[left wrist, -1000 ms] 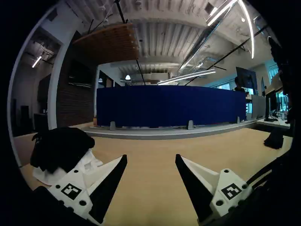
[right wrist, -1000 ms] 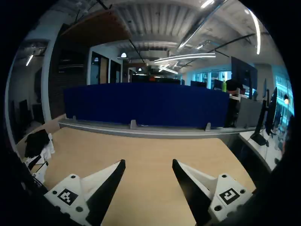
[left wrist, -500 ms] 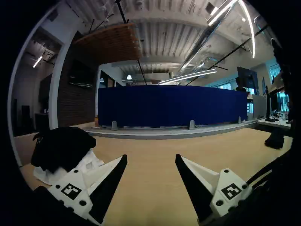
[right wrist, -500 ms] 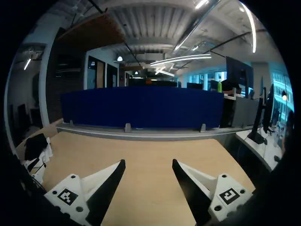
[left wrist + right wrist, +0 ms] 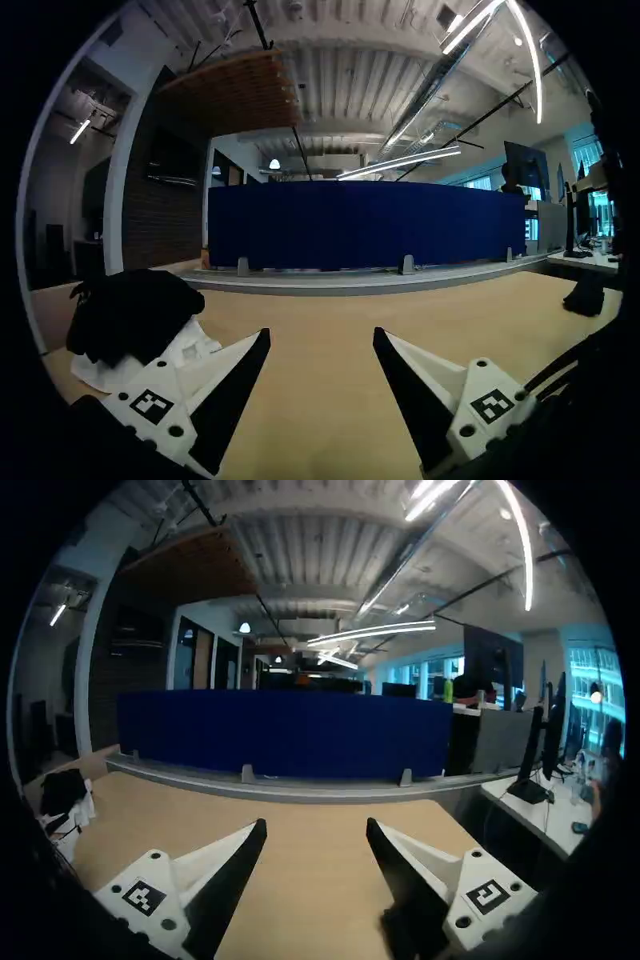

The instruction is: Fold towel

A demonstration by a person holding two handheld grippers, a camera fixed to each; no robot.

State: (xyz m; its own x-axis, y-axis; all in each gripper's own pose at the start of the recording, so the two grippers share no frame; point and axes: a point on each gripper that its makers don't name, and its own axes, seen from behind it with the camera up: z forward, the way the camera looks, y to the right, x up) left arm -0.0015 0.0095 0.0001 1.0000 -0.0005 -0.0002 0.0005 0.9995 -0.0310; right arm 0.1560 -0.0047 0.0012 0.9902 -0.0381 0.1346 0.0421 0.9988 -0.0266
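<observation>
A heap of black cloth (image 5: 132, 316) lies on top of crumpled white cloth (image 5: 188, 344) at the left of the light wooden table (image 5: 320, 376), just beyond my left gripper's left finger. My left gripper (image 5: 320, 336) is open above the table with nothing between its fingers. In the right gripper view the same black heap (image 5: 62, 790) sits far off at the left table edge. My right gripper (image 5: 314, 826) is open over bare tabletop (image 5: 312, 864), well away from the cloth. A dark shape (image 5: 404, 928) shows low beside its right finger; I cannot tell what it is.
A long blue partition (image 5: 360, 224) on a grey rail bounds the table's far side. A small dark object (image 5: 584, 298) rests near the table's right edge. Desks with monitors (image 5: 552, 752) stand to the right beyond the table.
The right gripper view has swung right and tipped, so the cloth heap slid toward its left edge and a dark shape appeared by the right finger. The left gripper has barely moved.
</observation>
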